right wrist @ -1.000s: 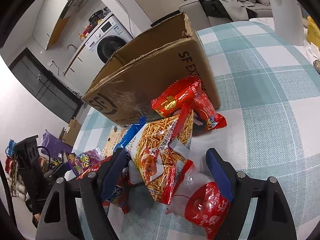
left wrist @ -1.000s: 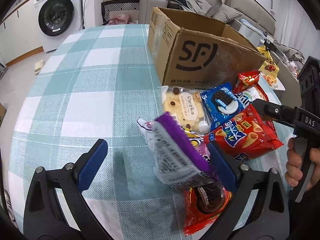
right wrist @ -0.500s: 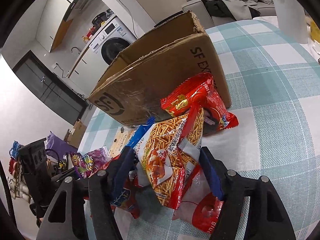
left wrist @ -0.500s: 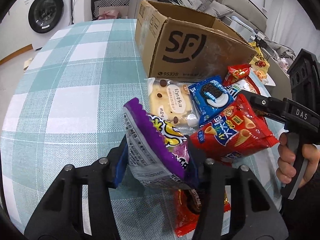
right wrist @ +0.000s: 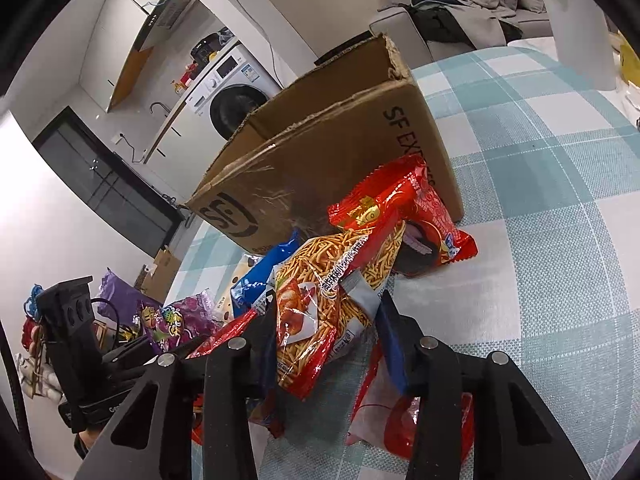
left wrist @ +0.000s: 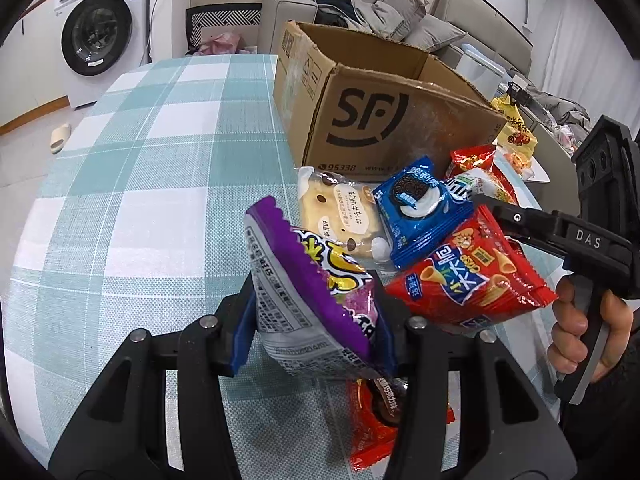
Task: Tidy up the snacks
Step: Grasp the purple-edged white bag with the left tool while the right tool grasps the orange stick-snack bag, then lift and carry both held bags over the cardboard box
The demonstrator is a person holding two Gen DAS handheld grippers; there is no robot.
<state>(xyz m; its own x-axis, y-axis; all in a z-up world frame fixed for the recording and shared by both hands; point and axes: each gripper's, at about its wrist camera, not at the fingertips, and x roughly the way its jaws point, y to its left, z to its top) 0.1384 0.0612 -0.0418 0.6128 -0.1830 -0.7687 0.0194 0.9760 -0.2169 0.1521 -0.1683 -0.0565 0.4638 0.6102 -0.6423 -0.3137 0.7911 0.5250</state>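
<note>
Snacks lie heaped on the counter [left wrist: 160, 168] just in front of the open cardboard box [left wrist: 384, 128]. Both hand-held grippers have just closed. The left hand-held gripper [left wrist: 316, 320] now pinches a purple snack bag [left wrist: 312, 300], tilted, near the box's front. The right hand-held gripper [right wrist: 332, 336] clamps a noodle-stick packet [right wrist: 320, 304] at the box's right corner. Both look ready to lift. The box's top stands open; the checked cloth left of the box is bare, but other packets crowd its front wall.

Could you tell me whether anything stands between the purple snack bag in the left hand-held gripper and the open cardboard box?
Nothing visible: beyond the purple snack bag lie only flat packets below that path, and the cardboard box is open-topped.
</note>
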